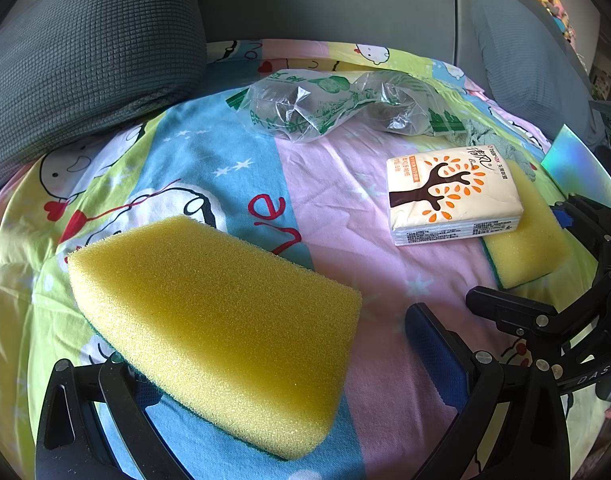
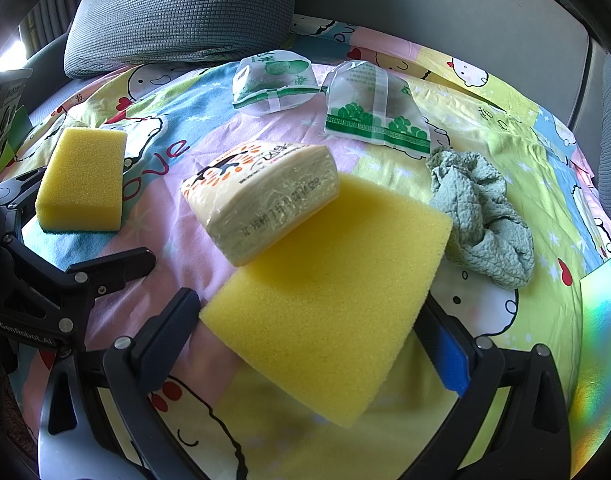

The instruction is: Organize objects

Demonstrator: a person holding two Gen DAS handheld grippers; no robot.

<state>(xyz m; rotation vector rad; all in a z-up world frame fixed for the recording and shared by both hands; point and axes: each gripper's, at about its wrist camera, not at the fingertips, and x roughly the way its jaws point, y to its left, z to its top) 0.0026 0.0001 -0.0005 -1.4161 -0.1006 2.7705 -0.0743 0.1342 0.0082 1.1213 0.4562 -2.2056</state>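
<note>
Cartoon bedsheet point(image 1: 325, 208) background: both grippers' jaws spread, left gripper point(image 1: 289, 364) straddling near sponge point(image 1: 213, 320), right gripper point(image 2: 309, 344) straddling sponge point(image 2: 329, 300) under tissue pack point(image 2: 261, 196); close squarely, lift level so pack stays.

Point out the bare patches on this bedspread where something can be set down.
The widest free patch is the pink stripe bordered by the left sponge, the tissue pack and the plastic bag. It is crowded on the right: the tissue pack leans on the right sponge, with the green cloth touching that sponge's edge.
</note>
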